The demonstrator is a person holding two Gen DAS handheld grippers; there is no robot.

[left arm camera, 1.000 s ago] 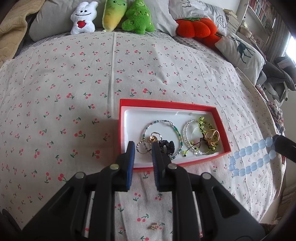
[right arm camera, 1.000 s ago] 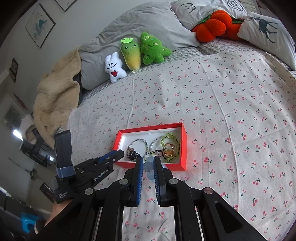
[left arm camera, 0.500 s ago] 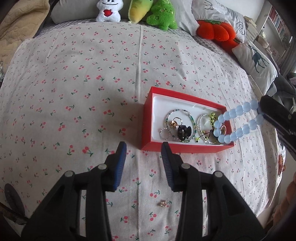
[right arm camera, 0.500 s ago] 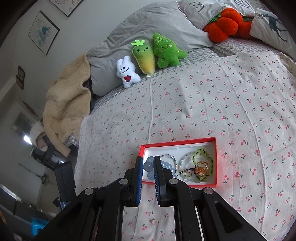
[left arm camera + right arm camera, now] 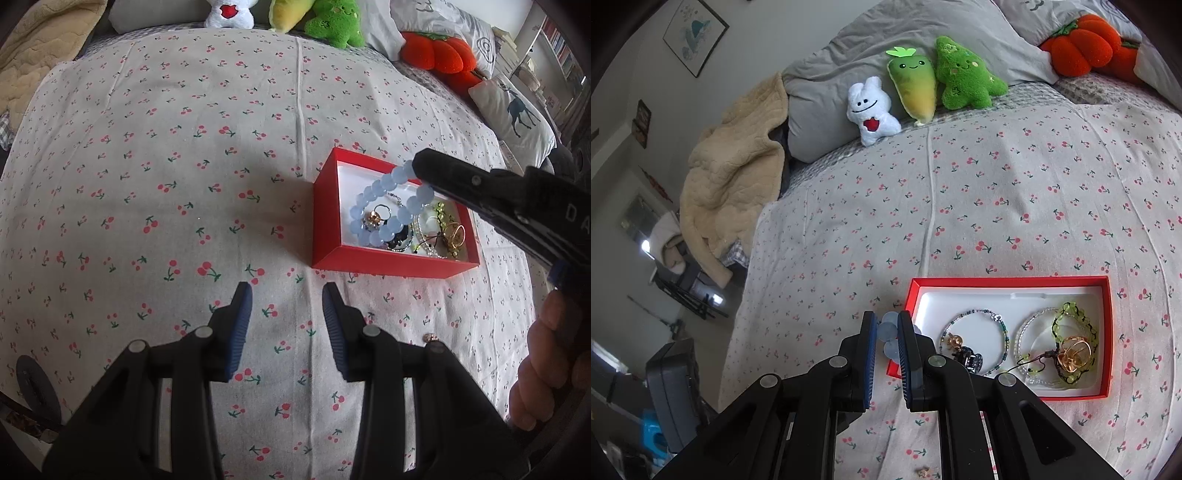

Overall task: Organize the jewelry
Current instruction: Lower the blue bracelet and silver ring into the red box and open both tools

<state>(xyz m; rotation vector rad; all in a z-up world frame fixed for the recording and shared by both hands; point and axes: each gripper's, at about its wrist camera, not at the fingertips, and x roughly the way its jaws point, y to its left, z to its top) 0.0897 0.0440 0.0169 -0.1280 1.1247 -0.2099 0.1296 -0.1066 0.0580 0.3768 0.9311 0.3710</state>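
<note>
A red box (image 5: 327, 206) with a white lining (image 5: 979, 295) lies on the cherry-print bedspread and holds several bracelets, rings and a dark clip. My right gripper (image 5: 886, 336) is shut on a pale blue bead bracelet (image 5: 384, 206), which hangs over the left part of the box; it also shows between the right fingers (image 5: 891, 334). My left gripper (image 5: 286, 314) is open and empty, above the bedspread in front of the box. A small gold earring (image 5: 428, 336) lies on the bedspread near the front; it also shows in the right wrist view (image 5: 923, 471).
Plush toys (image 5: 916, 85) and pillows (image 5: 513, 110) line the head of the bed. A beige blanket (image 5: 731, 177) hangs at the left. The bed's edge drops off at the left in the right wrist view.
My right gripper carried the blue bracelet from the right of the box to over the box's left part. My left gripper drew back from the box and opened wider.
</note>
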